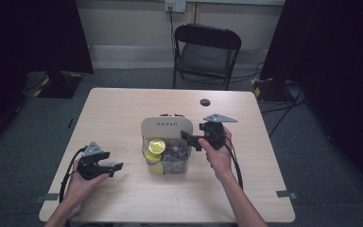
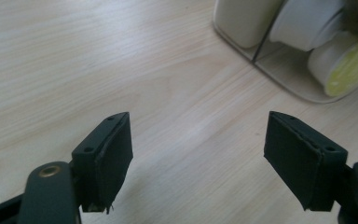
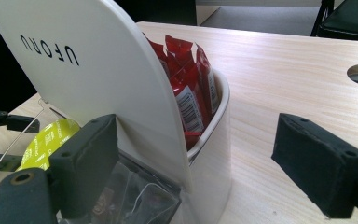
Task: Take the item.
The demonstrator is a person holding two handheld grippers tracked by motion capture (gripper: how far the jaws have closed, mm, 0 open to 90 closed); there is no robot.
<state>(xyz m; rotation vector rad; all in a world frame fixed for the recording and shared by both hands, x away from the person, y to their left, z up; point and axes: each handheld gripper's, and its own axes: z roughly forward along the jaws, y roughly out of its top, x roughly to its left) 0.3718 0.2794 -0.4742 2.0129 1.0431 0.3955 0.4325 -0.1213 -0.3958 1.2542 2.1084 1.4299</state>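
The left gripper [image 1: 118,168] is held wide open and empty, left of the organizer [image 1: 165,128] at mid-desk [image 1: 123,109]. The right gripper [image 1: 191,139] is spread wide, empty, beside the organizer's right wall.

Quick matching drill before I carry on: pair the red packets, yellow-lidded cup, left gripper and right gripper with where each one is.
1. red packets
2. yellow-lidded cup
3. left gripper
4. right gripper

A. front clear compartment of the organizer
B. open over bare table, left of the organizer
D. open at the organizer's right side
C. rear compartment behind the white panel

Pairs: 1-C, 2-A, 3-B, 4-D
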